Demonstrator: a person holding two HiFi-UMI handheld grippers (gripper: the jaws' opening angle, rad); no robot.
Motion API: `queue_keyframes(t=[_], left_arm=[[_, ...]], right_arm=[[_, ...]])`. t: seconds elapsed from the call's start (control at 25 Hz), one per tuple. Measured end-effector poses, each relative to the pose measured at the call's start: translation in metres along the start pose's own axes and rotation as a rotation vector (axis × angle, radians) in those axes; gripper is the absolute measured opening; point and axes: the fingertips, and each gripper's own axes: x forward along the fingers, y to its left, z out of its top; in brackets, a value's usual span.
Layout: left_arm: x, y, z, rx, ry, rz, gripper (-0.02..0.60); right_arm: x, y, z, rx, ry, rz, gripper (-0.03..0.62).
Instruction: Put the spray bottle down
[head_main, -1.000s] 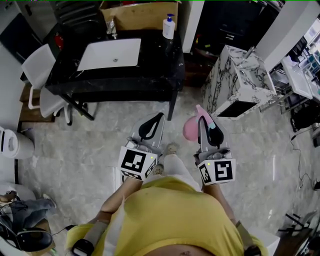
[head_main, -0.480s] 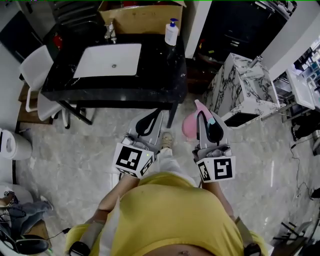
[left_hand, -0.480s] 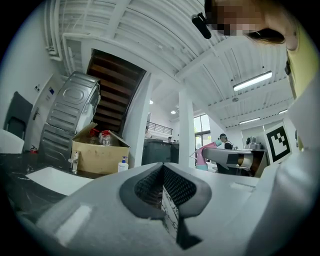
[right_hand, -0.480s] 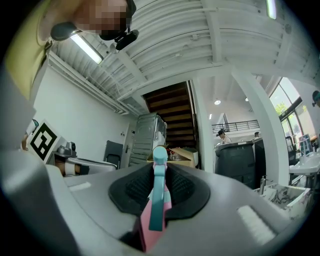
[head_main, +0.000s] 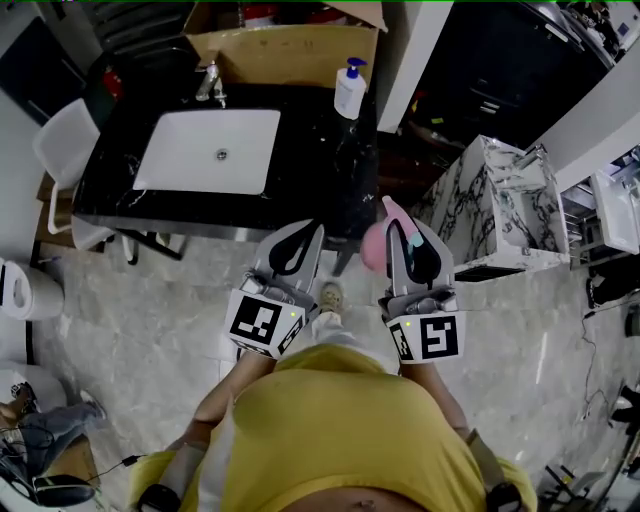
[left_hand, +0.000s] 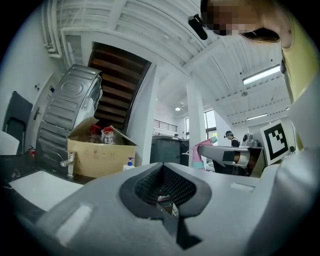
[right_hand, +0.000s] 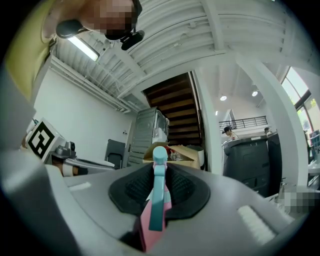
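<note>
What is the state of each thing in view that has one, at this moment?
spray bottle: held in the air, not yet put down
right gripper: shut on the spray bottle
left gripper: shut, empty
cardboard box: flaps open
soap dispenser: upright

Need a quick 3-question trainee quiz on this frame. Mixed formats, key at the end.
1. True or false: the pink spray bottle already stands on the black countertop.
2. In the head view, what stands on that countertop to the right of the white sink? A) a kettle B) a soap pump bottle C) a mug
3. Fill in: the spray bottle is clamped in the ____ claw.

Key
1. False: it is held in the air, short of the countertop.
2. B
3. Right: the right claw is shut on it.
</note>
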Motion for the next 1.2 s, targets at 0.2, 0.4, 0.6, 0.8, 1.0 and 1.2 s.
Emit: queue_keyframes(t=[0.2, 0.4, 0.6, 0.8, 1.0, 1.2], left_arm=[[0.055, 0.031, 0.001, -0.001, 0.012, 0.026, 0.005], [0.102, 0.061, -0.006, -0.002, 0.025, 0.046, 0.005], [0.131, 0.086, -0.011, -0.002, 0.023, 0.056, 0.005], [0.149, 0.103, -0.014, -0.005, 0.030, 0.049, 0.005], [0.167, 0.117, -0.011, 0.001, 0.041, 0.018, 0.004], [0.182, 0.128, -0.003, 0.005, 0.056, -0.013, 0.005]], right_arm=[[0.058, -0.032, -0.015, 0.005, 0.000, 0.035, 0.063], [0.110, -0.053, -0.031, 0.036, 0.009, 0.074, 0.063], [0.147, -0.066, -0.044, 0.038, 0.011, 0.094, 0.063], [0.171, -0.073, -0.056, 0.027, 0.016, 0.091, 0.063], [0.194, -0.077, -0.056, 0.007, 0.017, 0.074, 0.063], [0.221, -0.077, -0.045, 0.011, -0.002, 0.054, 0.063]])
